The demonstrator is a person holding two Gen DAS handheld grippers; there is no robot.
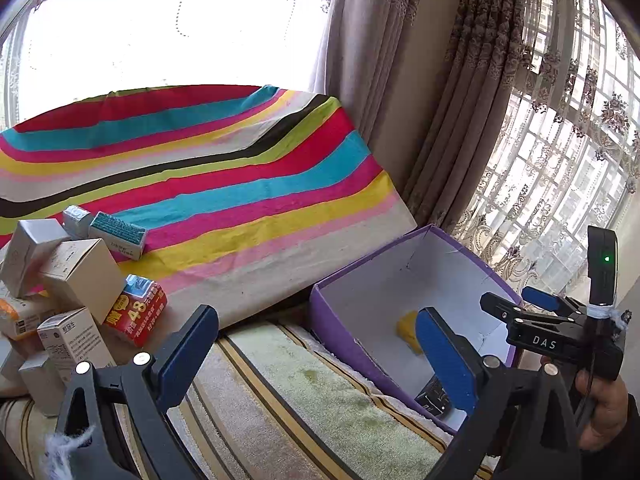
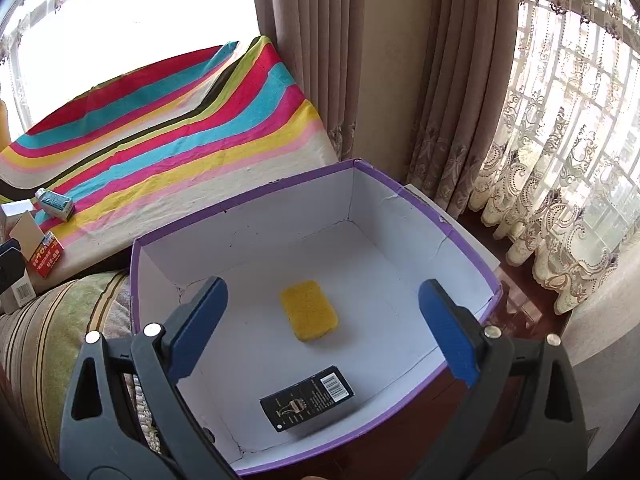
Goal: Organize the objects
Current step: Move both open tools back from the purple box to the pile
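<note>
both tools (image 1: 316, 344) (image 2: 322, 324) spread empty; black box (image 2: 307, 404) lies flat, long axis slanting up-right.

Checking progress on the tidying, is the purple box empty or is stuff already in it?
Not empty. The purple box holds a yellow sponge and a flat black packet on its white floor; most of the floor is bare.

On the black clamp (image 1: 548, 340) of my right-hand tool, seen at the right edge from my left claw's camera, I read "DAS" in pale letters. The red carton (image 1: 136, 314) in the pile at near left carries a big yellow "48" among Chinese characters too small for me to read. The black box (image 2: 307, 404) in the purple bin shows a barcode, its print unreadable.
</note>
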